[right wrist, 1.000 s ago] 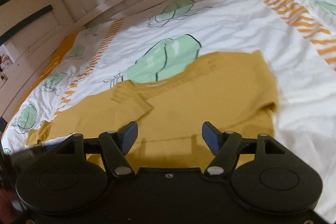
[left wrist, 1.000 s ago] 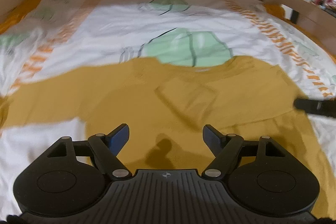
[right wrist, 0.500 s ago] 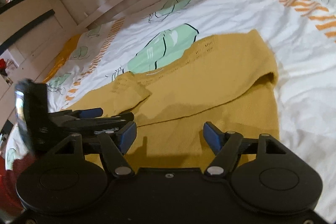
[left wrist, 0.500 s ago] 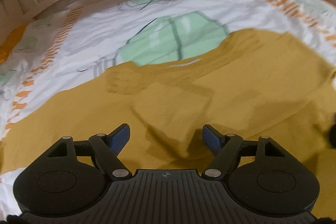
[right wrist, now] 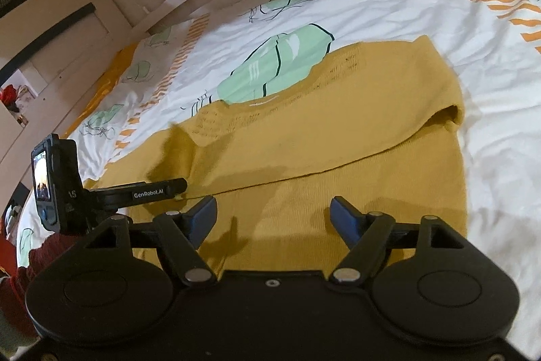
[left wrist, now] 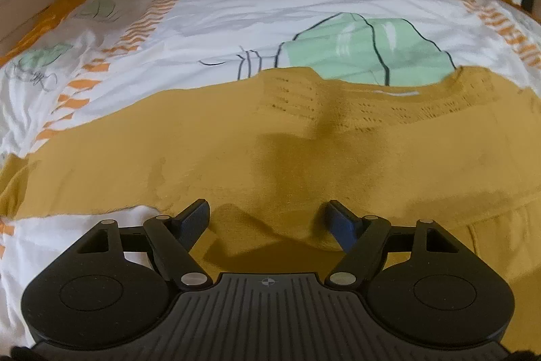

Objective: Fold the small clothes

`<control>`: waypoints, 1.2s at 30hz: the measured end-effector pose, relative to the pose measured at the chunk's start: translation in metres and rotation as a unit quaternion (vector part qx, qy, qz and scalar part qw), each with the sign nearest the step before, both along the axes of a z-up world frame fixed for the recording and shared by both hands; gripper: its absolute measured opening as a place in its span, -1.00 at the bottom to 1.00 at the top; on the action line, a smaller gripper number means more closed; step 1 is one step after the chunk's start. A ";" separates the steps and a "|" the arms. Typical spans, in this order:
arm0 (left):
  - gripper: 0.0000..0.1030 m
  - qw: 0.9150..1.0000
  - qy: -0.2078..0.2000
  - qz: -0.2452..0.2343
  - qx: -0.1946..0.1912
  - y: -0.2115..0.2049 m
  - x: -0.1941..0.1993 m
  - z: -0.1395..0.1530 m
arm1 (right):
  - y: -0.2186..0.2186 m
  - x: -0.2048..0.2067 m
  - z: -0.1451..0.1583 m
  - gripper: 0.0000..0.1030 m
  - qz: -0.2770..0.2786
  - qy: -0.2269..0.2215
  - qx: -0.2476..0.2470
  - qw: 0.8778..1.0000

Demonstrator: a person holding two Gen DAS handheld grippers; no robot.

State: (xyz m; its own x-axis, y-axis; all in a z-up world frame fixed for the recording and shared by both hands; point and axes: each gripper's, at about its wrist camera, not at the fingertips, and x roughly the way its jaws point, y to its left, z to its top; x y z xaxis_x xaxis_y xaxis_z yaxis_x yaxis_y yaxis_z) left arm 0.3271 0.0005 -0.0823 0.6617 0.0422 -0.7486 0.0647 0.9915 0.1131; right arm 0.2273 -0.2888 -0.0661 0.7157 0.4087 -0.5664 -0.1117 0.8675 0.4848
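L gripper [left wrist: 267,220] is wide open w/ nothing between its fingers, poised just over the near part of the mustard sweater [left wrist: 304,151]; R gripper [right wrist: 274,219] is opening, also empty, over the sweater's near hem area. Sweater lies flat on the bedsheet [left wrist: 203,32], long axis running L-R across both views, neckline at the far edge. Its unfolded L sleeve [left wrist: 84,158] stretches out L, so the L gripper is nearer to it, prob the next grab.

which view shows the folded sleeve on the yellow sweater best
The right wrist view: the sleeve lies folded across the yellow sweater, cuff and edge visible. The left wrist view shows only the neckline and body, no clear fold.
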 end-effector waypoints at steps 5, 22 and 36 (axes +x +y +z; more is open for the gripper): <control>0.38 1.000 0.006 -0.008 -0.027 0.007 0.005 -0.002 | 0.001 0.001 -0.003 0.50 0.002 0.009 0.000 1.000; -0.11 0.997 0.001 -0.057 -0.058 0.016 0.006 -0.005 | 0.008 0.003 -0.011 0.60 0.015 0.031 0.001 0.999; -0.85 0.995 -0.088 -0.050 -0.015 0.012 0.008 0.033 | 0.015 0.001 -0.014 0.60 0.025 0.035 -0.012 0.999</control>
State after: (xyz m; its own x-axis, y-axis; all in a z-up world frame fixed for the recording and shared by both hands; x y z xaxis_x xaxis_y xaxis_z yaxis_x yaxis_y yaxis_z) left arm 0.3351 0.0128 -0.0496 0.7826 -0.0507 -0.6204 0.1450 0.9841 0.1026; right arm 0.2286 -0.2738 -0.0802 0.6529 0.4286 -0.6245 -0.1216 0.8731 0.4721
